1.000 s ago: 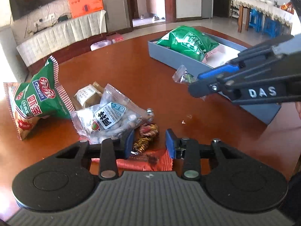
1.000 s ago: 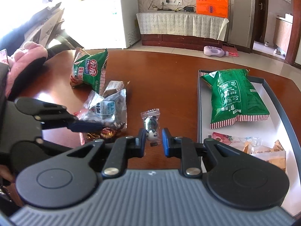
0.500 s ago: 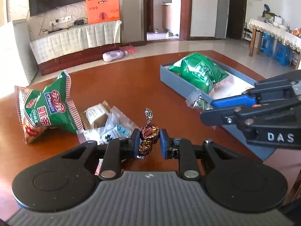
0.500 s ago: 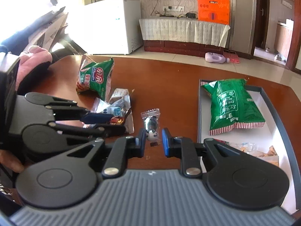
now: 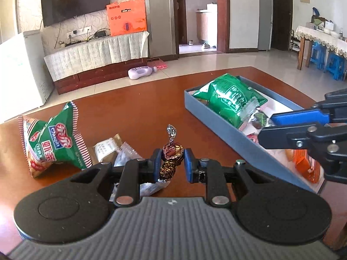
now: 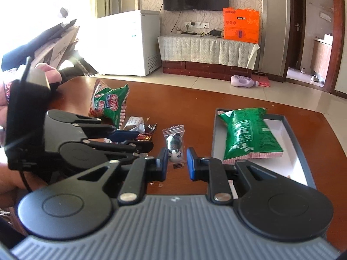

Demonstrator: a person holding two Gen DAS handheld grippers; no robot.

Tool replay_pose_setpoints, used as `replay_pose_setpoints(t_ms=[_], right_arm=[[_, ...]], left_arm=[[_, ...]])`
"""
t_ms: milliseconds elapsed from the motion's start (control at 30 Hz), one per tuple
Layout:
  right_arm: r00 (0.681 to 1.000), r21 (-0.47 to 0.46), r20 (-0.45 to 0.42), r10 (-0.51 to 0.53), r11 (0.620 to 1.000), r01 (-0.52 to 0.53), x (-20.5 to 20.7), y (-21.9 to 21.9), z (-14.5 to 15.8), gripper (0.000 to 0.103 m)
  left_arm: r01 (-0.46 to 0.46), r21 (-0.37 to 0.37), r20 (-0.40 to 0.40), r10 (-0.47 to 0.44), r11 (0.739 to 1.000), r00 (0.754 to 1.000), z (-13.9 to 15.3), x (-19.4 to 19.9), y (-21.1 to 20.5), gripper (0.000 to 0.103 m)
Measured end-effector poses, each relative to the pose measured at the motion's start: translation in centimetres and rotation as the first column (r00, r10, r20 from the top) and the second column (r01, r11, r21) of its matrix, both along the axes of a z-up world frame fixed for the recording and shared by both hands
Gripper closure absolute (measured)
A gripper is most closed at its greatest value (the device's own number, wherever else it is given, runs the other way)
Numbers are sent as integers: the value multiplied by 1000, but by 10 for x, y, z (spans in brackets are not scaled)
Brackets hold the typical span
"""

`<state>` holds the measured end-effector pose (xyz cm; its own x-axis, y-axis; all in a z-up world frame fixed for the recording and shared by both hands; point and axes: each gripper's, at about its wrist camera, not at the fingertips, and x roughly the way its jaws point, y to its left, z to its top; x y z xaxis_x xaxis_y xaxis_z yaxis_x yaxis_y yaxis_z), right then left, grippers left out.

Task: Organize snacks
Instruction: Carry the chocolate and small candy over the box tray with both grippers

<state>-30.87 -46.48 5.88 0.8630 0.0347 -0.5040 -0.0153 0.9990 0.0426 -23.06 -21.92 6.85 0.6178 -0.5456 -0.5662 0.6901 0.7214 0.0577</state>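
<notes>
My left gripper (image 5: 172, 158) is shut on a brown-and-gold foil chocolate (image 5: 172, 151), held off the brown table; the same gripper (image 6: 142, 139) shows at the left of the right wrist view. My right gripper (image 6: 177, 160) is shut on a small clear-wrapped candy (image 6: 174, 143). From the left wrist view this gripper (image 5: 265, 125) holds that candy (image 5: 257, 117) by the grey-blue tray (image 5: 216, 122). A green chip bag (image 5: 229, 99) lies in the tray (image 6: 214, 134). Another green chip bag (image 5: 52, 140) lies on the table at the left.
A tan-and-white packet (image 5: 106, 149) and a clear packet (image 5: 126, 158) lie on the table beside the loose green bag (image 6: 110, 104). Orange packets (image 5: 303, 164) sit in the tray's near end. A person's hand (image 6: 46, 71) is behind the left gripper.
My left gripper closed on the foil chocolate and lifted it off the table. My right gripper rose with its candy and now sits by the tray.
</notes>
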Motion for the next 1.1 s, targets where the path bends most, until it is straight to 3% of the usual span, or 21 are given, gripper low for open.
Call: replay_pose_setpoints(t_ms=[533,1100], right_arm=[[998,24,35,-49,999,49,-28,-29,7,82],[991,42,26,-135,990,133,-54,-60,2,82]], left_arm=[[-5,-43,0,5,999,1000,9,-7,-26,77],[61,-83,8,-61,995,998,18,-23,-71,77]])
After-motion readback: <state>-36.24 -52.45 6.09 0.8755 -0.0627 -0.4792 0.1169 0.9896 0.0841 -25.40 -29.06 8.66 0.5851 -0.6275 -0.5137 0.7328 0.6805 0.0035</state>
